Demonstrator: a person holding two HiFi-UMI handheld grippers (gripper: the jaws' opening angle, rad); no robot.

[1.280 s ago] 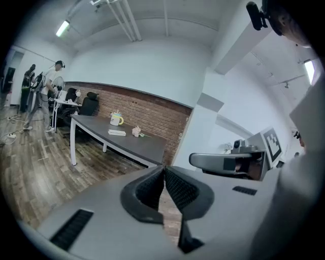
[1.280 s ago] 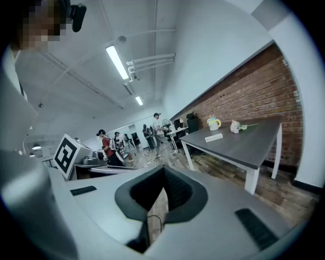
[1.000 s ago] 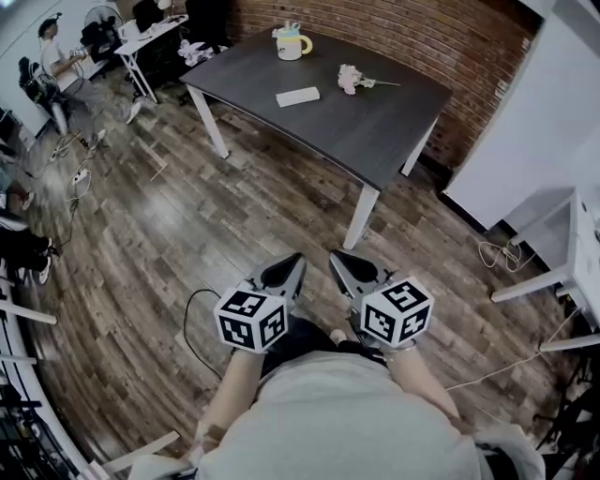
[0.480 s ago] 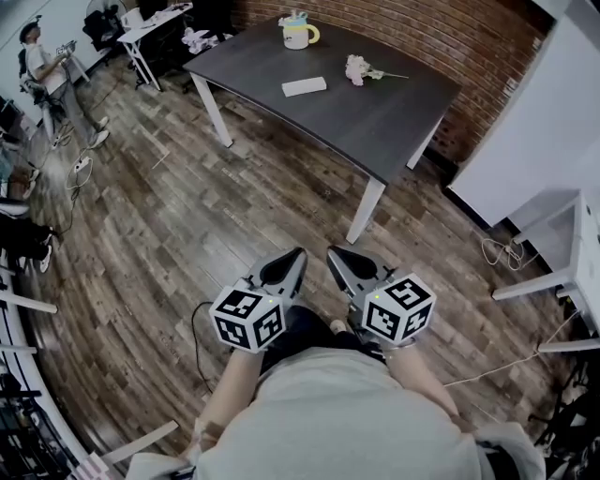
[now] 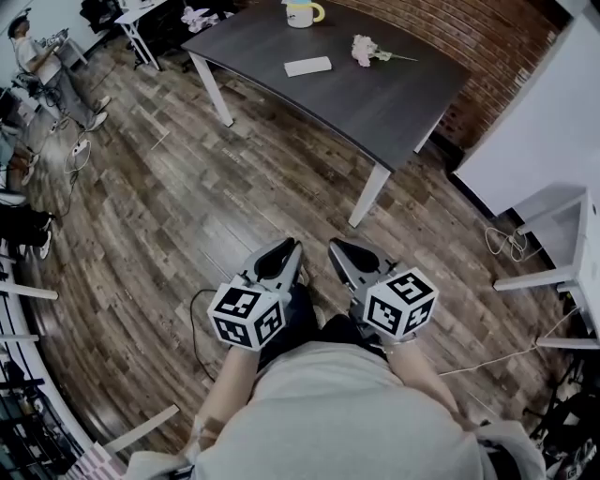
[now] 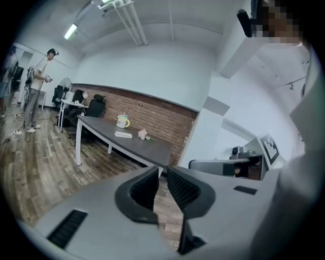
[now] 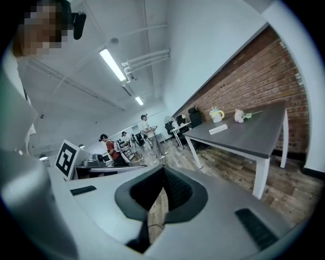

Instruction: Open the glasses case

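Risk check: both grippers empty, case still far off

Left gripper (image 5: 284,251) jaws were a sliver apart and opening, right gripper (image 5: 339,251) jaws together, nothing in either. Glasses case (image 5: 307,67) lay flat on the table (image 5: 394,103), well apart. Likely failure: 1 gripper alone would skid the low shell toward the mug (image 5: 302,11).

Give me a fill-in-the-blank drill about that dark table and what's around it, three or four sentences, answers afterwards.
In the head view, the pink ___ lies right of the white glasses case on the dark table. The mug has a ___ handle. The wall behind the table is built of ___. The right tongs, shut and empty, hang over the wooden ___.
Missing words: flower; yellow; brick; floor.
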